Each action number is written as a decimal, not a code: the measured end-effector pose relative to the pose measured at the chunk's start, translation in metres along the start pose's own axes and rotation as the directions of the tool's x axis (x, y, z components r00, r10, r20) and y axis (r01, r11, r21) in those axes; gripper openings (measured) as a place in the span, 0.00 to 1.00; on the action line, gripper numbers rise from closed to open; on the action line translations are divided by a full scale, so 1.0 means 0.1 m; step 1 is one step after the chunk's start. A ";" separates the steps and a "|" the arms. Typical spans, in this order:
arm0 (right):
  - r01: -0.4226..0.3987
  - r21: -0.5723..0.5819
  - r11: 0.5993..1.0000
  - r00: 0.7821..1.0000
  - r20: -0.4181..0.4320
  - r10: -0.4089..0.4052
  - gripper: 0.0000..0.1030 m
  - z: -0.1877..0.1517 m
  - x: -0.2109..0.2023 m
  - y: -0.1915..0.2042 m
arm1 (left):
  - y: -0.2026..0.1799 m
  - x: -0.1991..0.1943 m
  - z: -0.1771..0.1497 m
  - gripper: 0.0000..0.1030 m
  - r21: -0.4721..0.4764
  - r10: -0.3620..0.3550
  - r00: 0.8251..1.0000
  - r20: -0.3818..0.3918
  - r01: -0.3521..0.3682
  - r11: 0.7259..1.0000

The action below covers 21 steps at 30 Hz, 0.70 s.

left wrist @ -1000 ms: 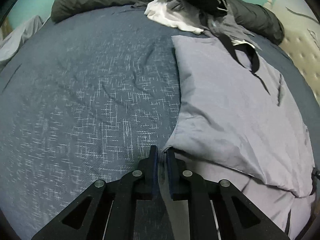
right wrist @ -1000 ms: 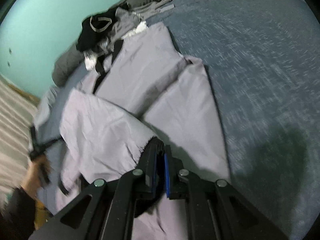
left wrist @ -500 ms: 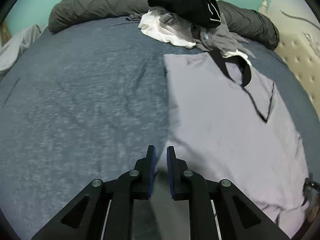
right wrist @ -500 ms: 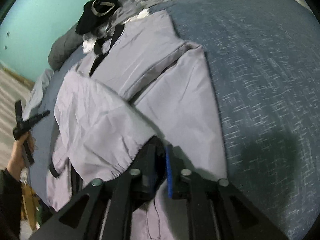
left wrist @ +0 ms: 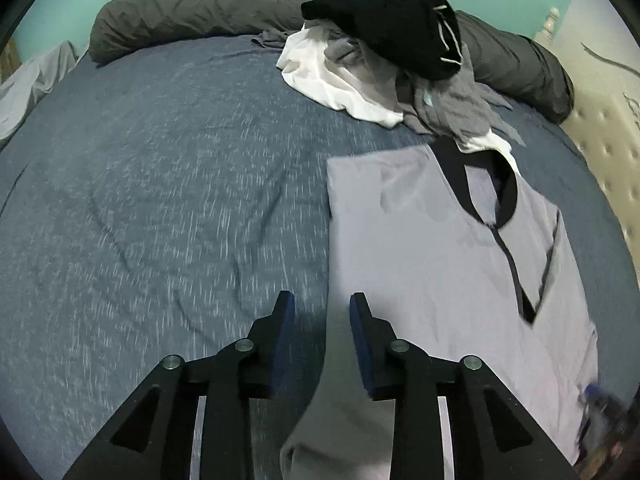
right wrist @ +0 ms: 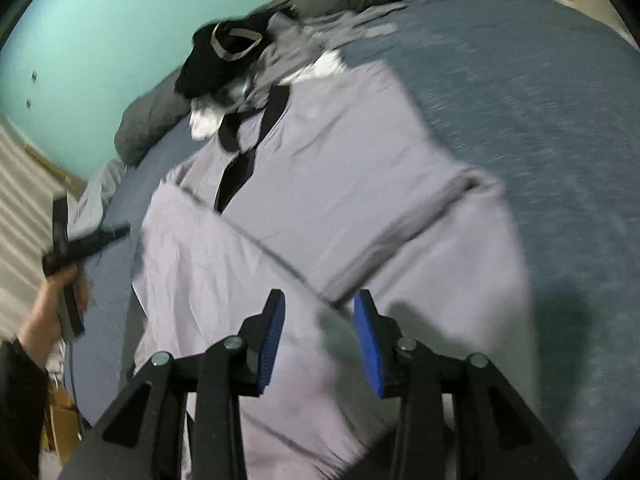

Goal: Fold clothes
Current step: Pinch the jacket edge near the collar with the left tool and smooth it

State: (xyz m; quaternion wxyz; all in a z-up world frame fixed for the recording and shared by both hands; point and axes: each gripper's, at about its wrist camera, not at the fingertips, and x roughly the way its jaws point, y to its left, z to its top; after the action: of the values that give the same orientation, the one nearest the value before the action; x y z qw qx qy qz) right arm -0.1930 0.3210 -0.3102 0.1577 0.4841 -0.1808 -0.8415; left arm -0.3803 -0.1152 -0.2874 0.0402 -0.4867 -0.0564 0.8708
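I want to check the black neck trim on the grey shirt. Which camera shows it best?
The left wrist view: the black neck trim lies sharp and unobstructed on the grey shirt, its whole V visible. The right wrist view shows the trim smaller, blurred, and partly merging into the pile of clothes.

The lilac shirt [left wrist: 432, 248] is smooth, thin matt cloth. The bedsheet [left wrist: 160, 200] is flecked, heathered blue fabric. The gripper fingers [left wrist: 360, 332] carry ribbed blue pads.

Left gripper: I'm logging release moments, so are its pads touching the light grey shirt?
Cannot tell. In the left wrist view the left gripper is open, and the light grey shirt passes between the fingers with no plain gap or contact.
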 end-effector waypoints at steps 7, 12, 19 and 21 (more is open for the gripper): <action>0.059 -0.070 0.996 0.998 -0.017 -0.060 0.35 -0.10 0.17 0.08 | 0.06 0.41 0.46 0.31 -0.061 -0.013 0.999 -0.034 0.011 0.998; 0.067 -0.095 0.993 0.997 -0.024 -0.069 0.35 -0.13 0.18 0.04 | 0.05 0.66 0.75 0.31 -0.079 -0.008 0.999 -0.047 0.004 0.997; 0.065 -0.106 0.992 0.997 -0.042 -0.069 0.35 -0.14 0.23 0.01 | 0.03 0.88 0.92 0.05 -0.092 -0.058 0.994 -0.092 0.050 0.994; 0.063 -0.106 0.992 0.997 -0.042 -0.068 0.35 -0.14 0.23 0.00 | 0.03 0.86 0.93 0.03 -0.090 -0.070 0.994 -0.080 0.063 0.994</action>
State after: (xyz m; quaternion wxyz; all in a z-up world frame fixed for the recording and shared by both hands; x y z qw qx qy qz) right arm -0.1916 0.3087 -0.3344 0.1591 0.4997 -0.1167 -0.8434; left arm -0.5047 -0.1130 -0.3122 0.0504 -0.5217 -0.1087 0.8447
